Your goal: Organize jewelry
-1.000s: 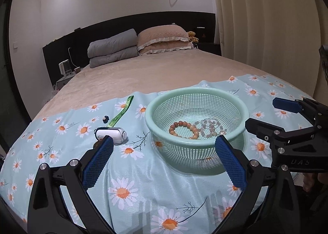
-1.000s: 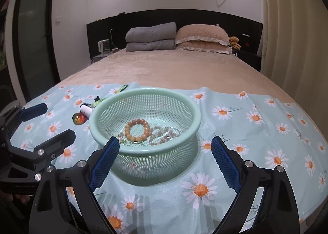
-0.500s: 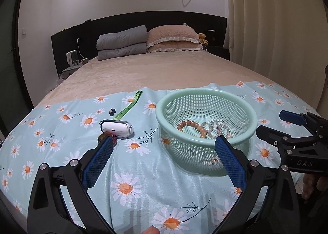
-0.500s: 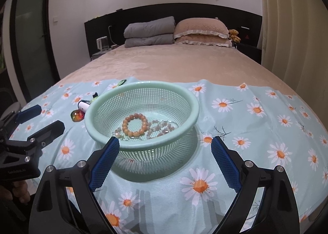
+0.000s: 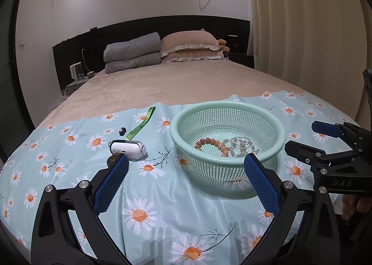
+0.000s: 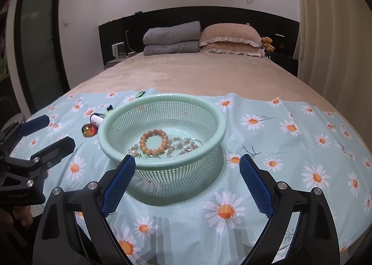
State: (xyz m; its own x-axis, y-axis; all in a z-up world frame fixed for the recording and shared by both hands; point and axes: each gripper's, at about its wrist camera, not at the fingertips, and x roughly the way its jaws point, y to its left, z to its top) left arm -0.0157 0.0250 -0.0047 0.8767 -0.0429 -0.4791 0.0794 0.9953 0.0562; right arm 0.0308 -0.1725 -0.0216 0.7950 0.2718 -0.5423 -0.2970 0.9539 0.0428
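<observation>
A mint-green mesh basket [image 5: 276,130] [image 6: 216,114] sits on a daisy-print cloth [image 5: 162,197] [image 6: 279,148] at the foot of a bed. Inside lie an orange bead bracelet [image 5: 212,145] [image 6: 154,141] and pale bead strands [image 5: 241,146] [image 6: 186,145]. Left of the basket lie a white case [image 5: 128,147] [image 6: 96,119], a shiny iridescent stone [image 6: 88,129], a green strap [image 5: 140,126] and a small dark charm [image 5: 122,130]. My left gripper [image 5: 186,169] is open, short of the case and basket. My right gripper [image 6: 187,169] is open just before the basket.
The bed [image 5: 186,83] stretches away, with a folded grey quilt [image 5: 132,52] and pillows [image 5: 190,44] at the headboard. Curtains [image 5: 302,32] hang on the right. A nightstand with a small appliance [image 5: 76,72] stands far left. The cloth's front edge runs beneath both grippers.
My left gripper has swung left and drawn back a little, so the basket sits further right in its view. The right gripper has come slightly closer to the basket. Both stay open.
</observation>
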